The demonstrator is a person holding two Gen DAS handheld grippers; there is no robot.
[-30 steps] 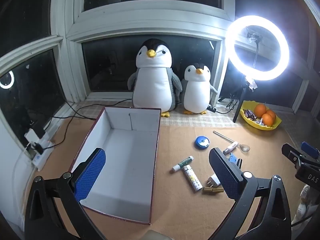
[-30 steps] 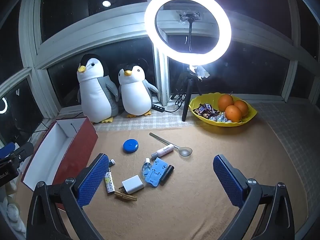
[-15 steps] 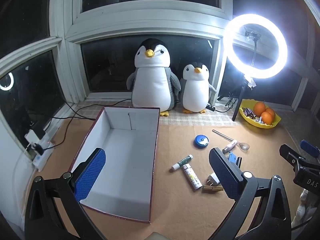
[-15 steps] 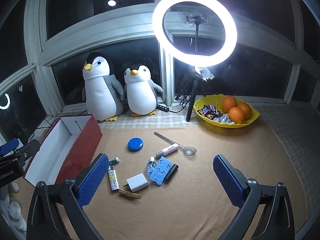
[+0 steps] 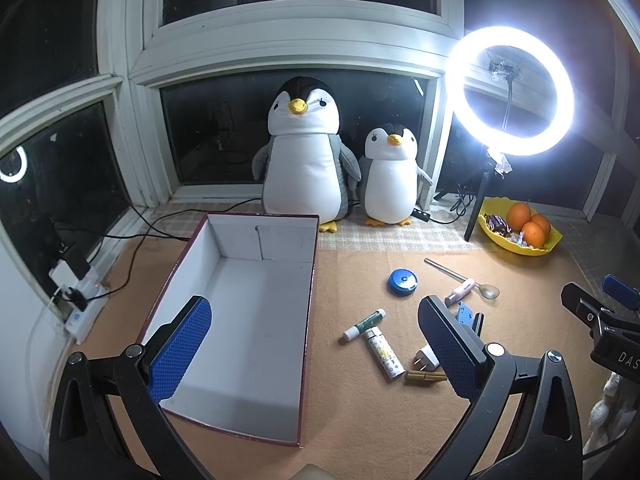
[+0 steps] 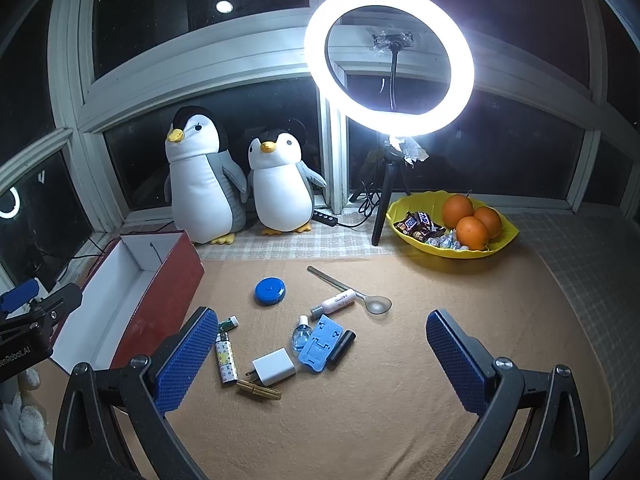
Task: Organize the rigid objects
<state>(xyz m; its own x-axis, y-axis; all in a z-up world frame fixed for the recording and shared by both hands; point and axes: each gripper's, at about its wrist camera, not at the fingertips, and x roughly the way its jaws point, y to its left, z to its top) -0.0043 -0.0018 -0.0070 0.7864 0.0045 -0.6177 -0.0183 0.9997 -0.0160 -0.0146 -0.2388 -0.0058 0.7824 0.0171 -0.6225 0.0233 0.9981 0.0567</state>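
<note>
Both our claws hang spread and empty: left gripper (image 5: 316, 354) over the box (image 5: 256, 240) at centre-left, right gripper (image 6: 320, 354) above the clutter at mid-frame. We judge the box could slide if bumped; the charger (image 6: 274, 366) touches the wooden clip (image 6: 258, 391), so one may drag the other; the lighter (image 6: 225, 359) could roll away.

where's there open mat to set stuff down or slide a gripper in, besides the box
Bare mat lies right of the spoon, below the yellow fruit bowl, around the right gripper. The strip nearest the camera below the wooden clothespin is free too. It is crowded from the blue round case down to the white charger. The box is empty.
</note>
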